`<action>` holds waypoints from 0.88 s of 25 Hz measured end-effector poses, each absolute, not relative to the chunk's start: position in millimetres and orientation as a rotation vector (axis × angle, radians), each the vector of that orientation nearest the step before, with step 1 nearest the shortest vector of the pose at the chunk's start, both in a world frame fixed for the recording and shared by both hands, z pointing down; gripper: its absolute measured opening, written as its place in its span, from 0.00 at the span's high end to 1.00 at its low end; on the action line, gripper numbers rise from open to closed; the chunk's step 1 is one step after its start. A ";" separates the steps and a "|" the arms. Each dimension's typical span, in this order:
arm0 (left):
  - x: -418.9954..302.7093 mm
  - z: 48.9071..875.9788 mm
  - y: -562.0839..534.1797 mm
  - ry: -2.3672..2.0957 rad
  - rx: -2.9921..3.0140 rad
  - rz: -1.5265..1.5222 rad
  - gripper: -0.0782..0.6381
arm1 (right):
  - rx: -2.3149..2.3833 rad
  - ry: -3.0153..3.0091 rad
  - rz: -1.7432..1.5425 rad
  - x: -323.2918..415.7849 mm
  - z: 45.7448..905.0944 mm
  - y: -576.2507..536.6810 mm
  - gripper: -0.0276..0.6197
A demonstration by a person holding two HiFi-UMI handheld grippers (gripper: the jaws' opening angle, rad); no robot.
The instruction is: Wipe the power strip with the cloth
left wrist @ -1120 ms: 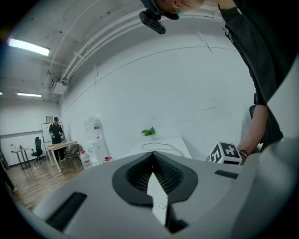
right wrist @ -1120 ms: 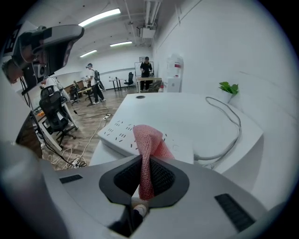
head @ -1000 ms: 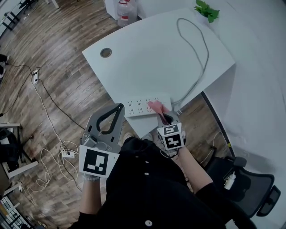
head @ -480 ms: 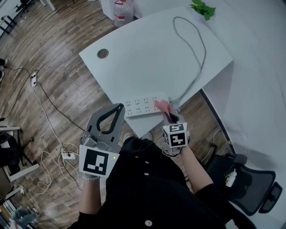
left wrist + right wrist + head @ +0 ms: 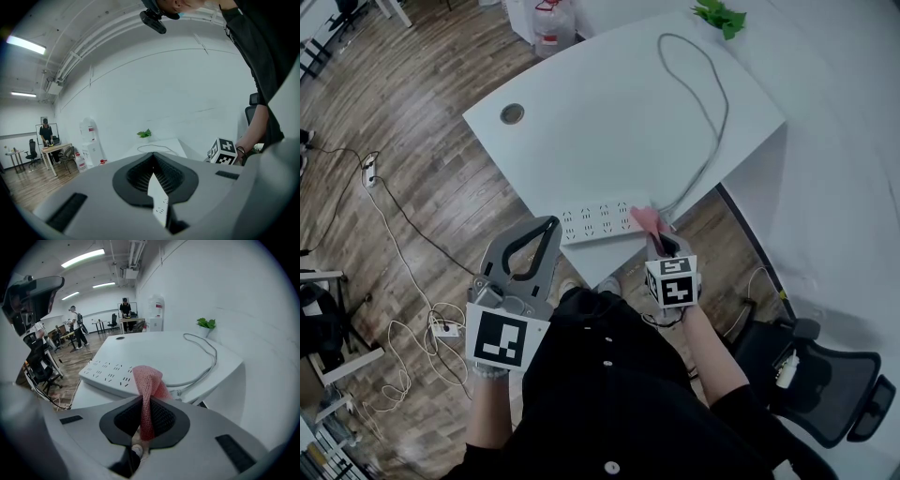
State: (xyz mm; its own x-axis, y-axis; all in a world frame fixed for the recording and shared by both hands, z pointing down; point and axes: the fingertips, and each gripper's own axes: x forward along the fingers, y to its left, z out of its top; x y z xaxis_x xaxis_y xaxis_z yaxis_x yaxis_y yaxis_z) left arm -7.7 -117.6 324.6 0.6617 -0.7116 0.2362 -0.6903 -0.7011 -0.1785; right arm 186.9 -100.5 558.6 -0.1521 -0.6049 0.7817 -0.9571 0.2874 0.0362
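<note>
Our right gripper (image 5: 661, 244) pinches the cloth (image 5: 645, 219) at the strip's (image 5: 593, 222) 3 o'clock end, on the table's (image 5: 600, 122) 6 o'clock edge. Our left gripper (image 5: 546, 228) hangs closed and empty at the strip's 8 o'clock.

A white table (image 5: 609, 131) bears a power strip (image 5: 595, 222), its cable (image 5: 727, 105) and a plant (image 5: 717, 16).

White power strip (image 5: 598, 221) lies flat, sockets up (pink cloth (image 5: 644, 219) bunched at its right end).
</note>
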 end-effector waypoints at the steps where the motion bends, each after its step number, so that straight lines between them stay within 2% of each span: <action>1: -7.4 324.2 -117.4 1.181 -2.796 -0.442 0.87 | 1.406 -1.856 0.629 187.5 556.0 -100.4 0.87; 13: -5.0 312.5 -119.1 1.166 -2.770 -0.404 0.87 | 1.474 -1.939 0.531 191.4 499.5 -110.8 0.87; 22: -4.8 302.8 -121.2 1.172 -2.740 -0.385 0.87 | 1.482 -2.068 0.317 168.3 432.2 -125.2 0.87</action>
